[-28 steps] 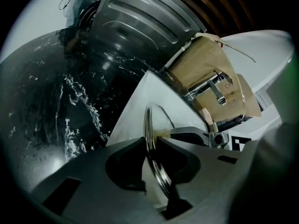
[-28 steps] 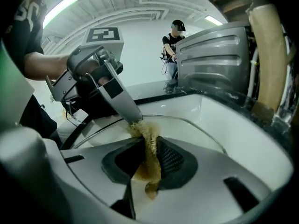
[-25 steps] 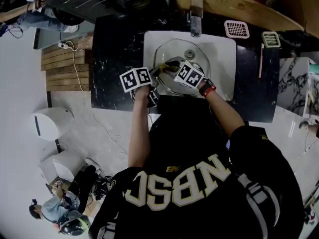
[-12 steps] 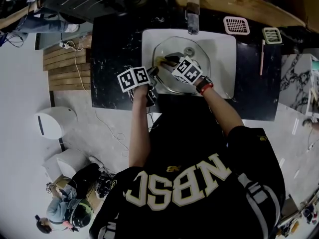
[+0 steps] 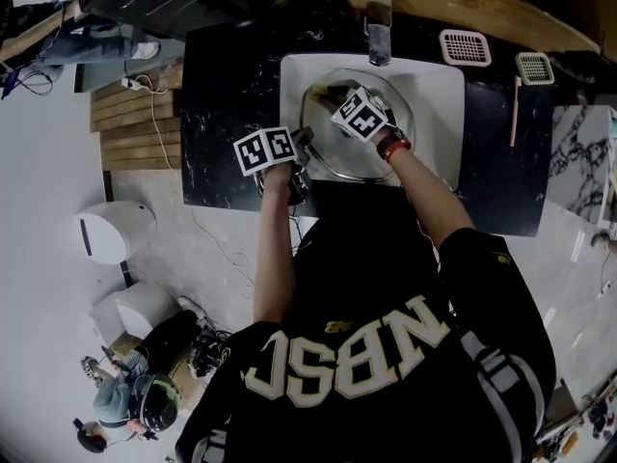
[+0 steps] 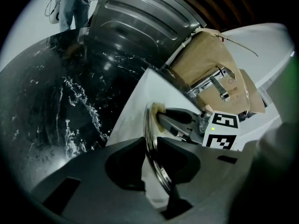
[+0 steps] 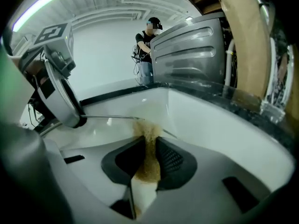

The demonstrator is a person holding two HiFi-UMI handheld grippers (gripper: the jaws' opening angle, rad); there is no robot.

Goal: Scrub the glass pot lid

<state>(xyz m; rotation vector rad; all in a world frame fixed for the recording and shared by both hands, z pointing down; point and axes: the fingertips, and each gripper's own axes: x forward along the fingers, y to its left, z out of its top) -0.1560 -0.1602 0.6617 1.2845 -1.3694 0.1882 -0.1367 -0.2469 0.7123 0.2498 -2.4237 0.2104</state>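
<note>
The glass pot lid stands tilted in the white sink. My left gripper is shut on its metal rim at the left side. In the left gripper view the rim runs edge-on between the jaws of that gripper. My right gripper is shut on a yellow-brown sponge and presses it against the lid's far left edge. In the right gripper view the sponge sticks out past that gripper and meets the lid rim.
A faucet stands behind the sink, set in a black marble counter. Two drain strainers lie at the back right. A ribbed metal appliance stands beyond the counter. A person stands far off.
My right gripper has slid the sponge across the lid, away from me toward the faucet side. The left gripper has kept its hold in place.
</note>
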